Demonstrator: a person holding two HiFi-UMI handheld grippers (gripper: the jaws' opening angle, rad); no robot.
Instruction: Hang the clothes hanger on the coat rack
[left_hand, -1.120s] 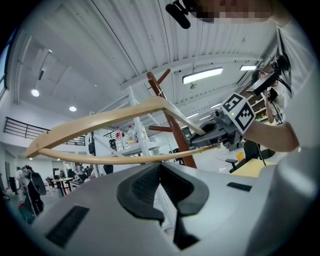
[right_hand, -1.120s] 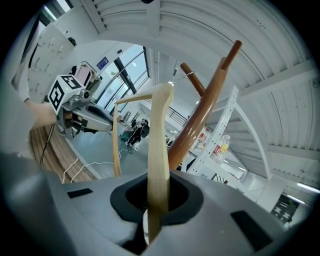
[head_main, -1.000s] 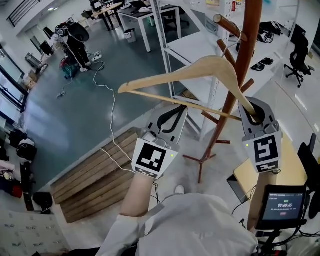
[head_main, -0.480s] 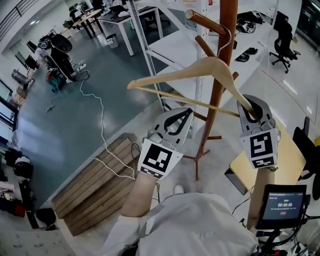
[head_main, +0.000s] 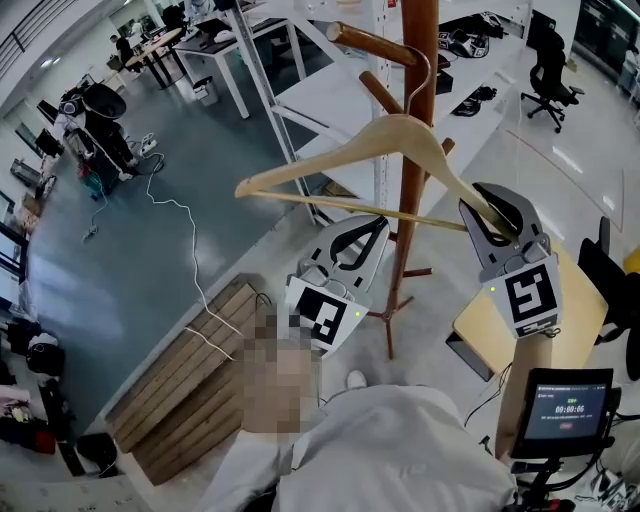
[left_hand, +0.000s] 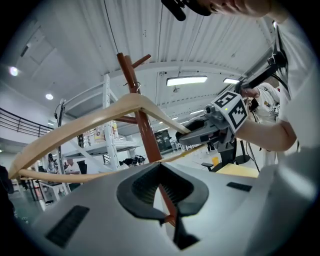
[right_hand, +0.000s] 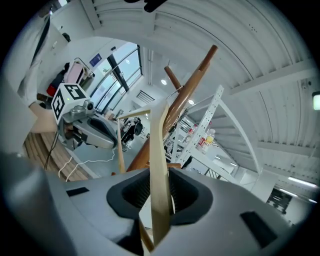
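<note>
You are in a big room with a grey-blue floor (head_main: 150, 250) and tables far off. Your right gripper (head_main: 487, 212) is squeezed tight on one end of the wooden hanger (head_main: 400, 130). The hanger reaches up and away from its jaws, toward the brown coat rack (head_main: 420, 25). Your left gripper (head_main: 372, 225) is closed on nothing, just under the hanger's bar. The hanger looks light, hard and smooth. Held by one end it may tip, so grip it firmly.
</note>
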